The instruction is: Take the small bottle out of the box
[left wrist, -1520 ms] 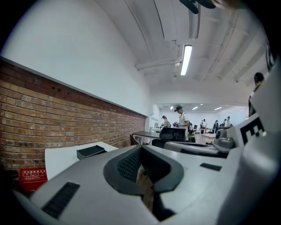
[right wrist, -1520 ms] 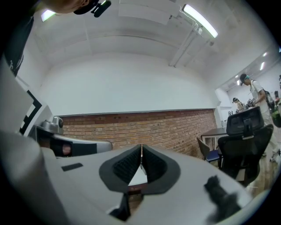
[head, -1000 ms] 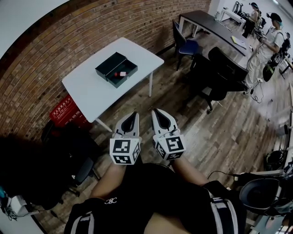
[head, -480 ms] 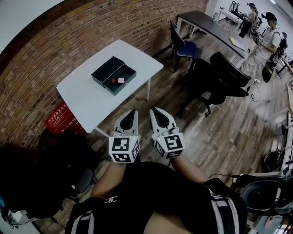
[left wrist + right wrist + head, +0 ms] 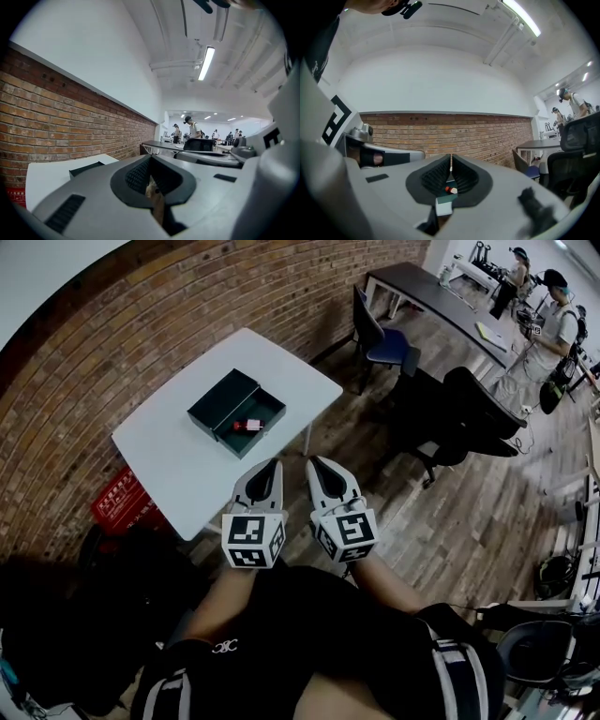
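A dark green box [image 5: 236, 412] lies open on the white table [image 5: 178, 470], its lid folded back. The small bottle [image 5: 249, 425], red and white, lies inside the box's open half. My left gripper [image 5: 276, 463] and right gripper [image 5: 311, 461] are held side by side at the table's near edge, short of the box, both shut and empty. In the left gripper view the shut jaws point past the box [image 5: 86, 168]. In the right gripper view the bottle [image 5: 451, 190] shows low between the shut jaws, inside the box [image 5: 448, 197].
A brick wall [image 5: 112, 343] runs behind the table. A red crate [image 5: 124, 499] sits under its left end. Black office chairs [image 5: 469, 413] and a blue chair [image 5: 386, 341] stand to the right, beside a dark desk [image 5: 427, 287]. People [image 5: 548, 320] stand far right.
Both grippers have travelled toward the table together, so the table and box now sit closer to their tips. Both pairs of jaws stayed shut.
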The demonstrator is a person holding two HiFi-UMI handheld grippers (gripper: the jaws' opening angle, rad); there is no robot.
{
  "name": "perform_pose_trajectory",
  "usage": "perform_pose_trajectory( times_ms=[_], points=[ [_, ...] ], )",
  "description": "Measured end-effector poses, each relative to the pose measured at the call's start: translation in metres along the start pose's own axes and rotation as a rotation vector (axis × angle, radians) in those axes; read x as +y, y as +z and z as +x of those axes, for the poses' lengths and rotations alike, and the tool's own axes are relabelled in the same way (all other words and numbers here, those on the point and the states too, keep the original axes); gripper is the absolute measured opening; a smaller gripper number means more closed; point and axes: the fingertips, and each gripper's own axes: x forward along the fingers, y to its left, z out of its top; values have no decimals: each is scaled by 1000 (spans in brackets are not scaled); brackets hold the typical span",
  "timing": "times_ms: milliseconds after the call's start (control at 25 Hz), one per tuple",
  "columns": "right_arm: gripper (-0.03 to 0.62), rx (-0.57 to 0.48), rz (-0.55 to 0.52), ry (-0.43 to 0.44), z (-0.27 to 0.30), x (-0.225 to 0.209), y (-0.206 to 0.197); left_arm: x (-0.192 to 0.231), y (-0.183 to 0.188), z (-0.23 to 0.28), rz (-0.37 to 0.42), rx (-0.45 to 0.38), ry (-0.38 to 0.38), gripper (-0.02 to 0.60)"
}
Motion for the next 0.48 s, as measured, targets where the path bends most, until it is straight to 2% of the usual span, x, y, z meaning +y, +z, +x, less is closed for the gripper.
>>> perform_pose_trajectory(
  times_ms=[480],
  points=[
    [32,12,-2,-32,96,-13,10,81,22,63,-32,21,-22,11]
  ],
)
